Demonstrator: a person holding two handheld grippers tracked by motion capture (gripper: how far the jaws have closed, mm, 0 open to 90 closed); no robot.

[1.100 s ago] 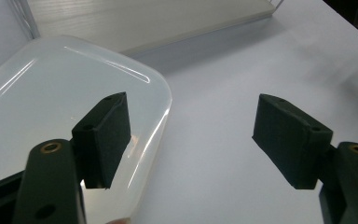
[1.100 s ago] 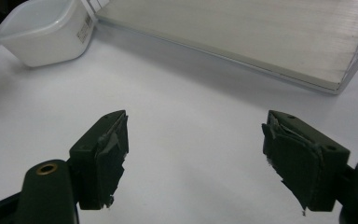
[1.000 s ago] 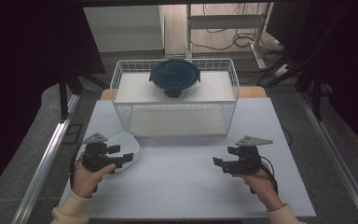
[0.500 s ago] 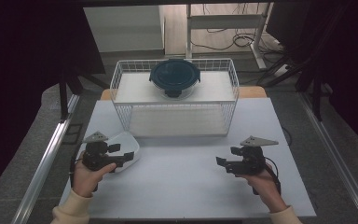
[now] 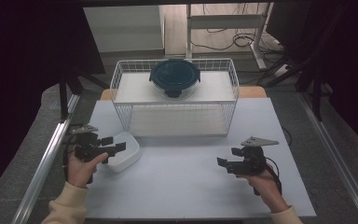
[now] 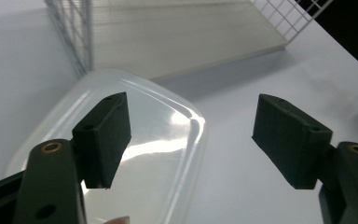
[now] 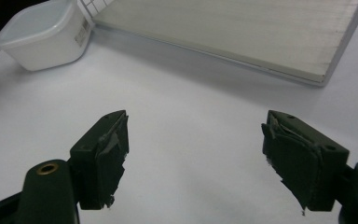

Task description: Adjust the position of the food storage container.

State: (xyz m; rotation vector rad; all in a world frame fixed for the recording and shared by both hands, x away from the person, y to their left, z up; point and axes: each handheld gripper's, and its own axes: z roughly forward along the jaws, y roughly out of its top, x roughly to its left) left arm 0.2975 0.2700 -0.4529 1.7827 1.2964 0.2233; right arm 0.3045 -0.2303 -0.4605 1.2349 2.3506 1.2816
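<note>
A white lidded plastic container (image 5: 127,157) sits on the white table (image 5: 182,186) at the left, just in front of the wire rack. My left gripper (image 5: 113,144) hovers at its left side, open; in the left gripper view (image 6: 193,140) one jaw is over the translucent lid (image 6: 161,140) and the other over bare table. Nothing is between its pads. My right gripper (image 5: 228,157) is held open above the table at the right, nothing between its jaws (image 7: 196,158). The container (image 7: 44,30) lies far off at the upper left of the right gripper view.
A white wire rack (image 5: 121,79) stands at the back of the table with a pale shelf board (image 7: 242,32) inside it. A round dark blue lidded bowl (image 5: 175,77) rests on its top shelf. Metal rails run along both table sides.
My left gripper has shifted a little to the left and away from me, uncovering more of the white container. The right gripper has stayed put.
</note>
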